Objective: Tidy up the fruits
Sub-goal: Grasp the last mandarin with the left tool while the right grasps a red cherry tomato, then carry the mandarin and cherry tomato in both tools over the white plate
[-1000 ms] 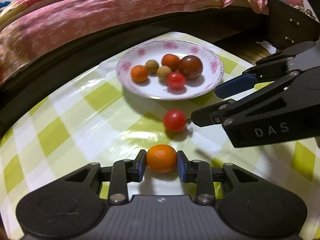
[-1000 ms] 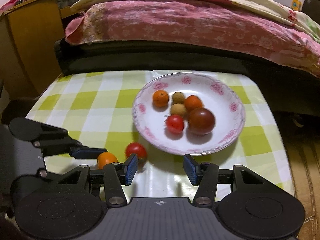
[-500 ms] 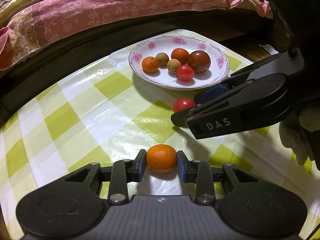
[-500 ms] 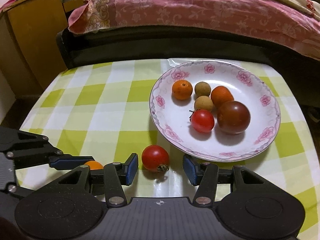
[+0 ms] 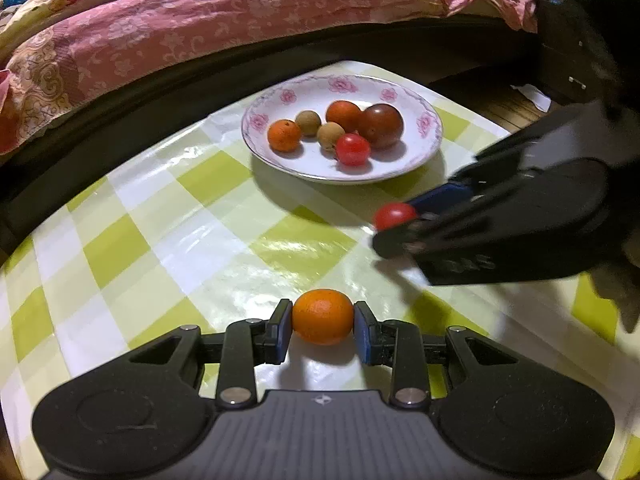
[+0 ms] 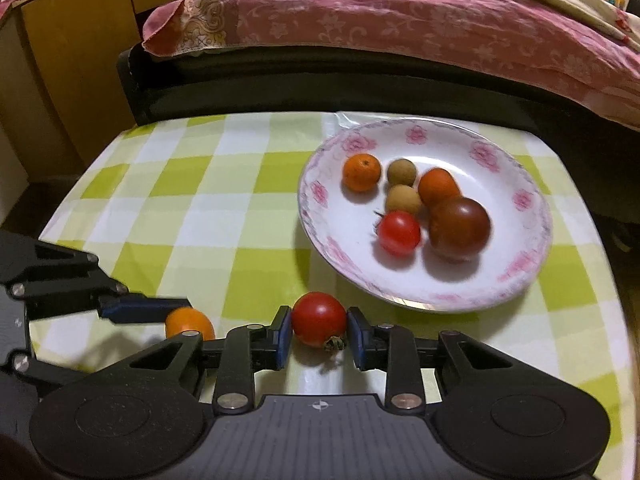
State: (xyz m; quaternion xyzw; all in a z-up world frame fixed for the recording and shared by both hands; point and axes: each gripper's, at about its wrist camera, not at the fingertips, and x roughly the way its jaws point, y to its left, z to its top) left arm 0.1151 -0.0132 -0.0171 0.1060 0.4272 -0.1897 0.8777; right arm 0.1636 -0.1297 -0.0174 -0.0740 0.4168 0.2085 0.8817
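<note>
My left tongs (image 5: 323, 330) grip the small orange (image 5: 322, 316) low over the table (image 5: 120, 248). My right tongs (image 6: 319, 337) have just been closing and now pinch the red tomato (image 6: 319, 319), seemingly with both pads touching. The plate (image 6: 532, 264) lies ahead and to the right of the tomato, near it; my right hand is nearer.
</note>
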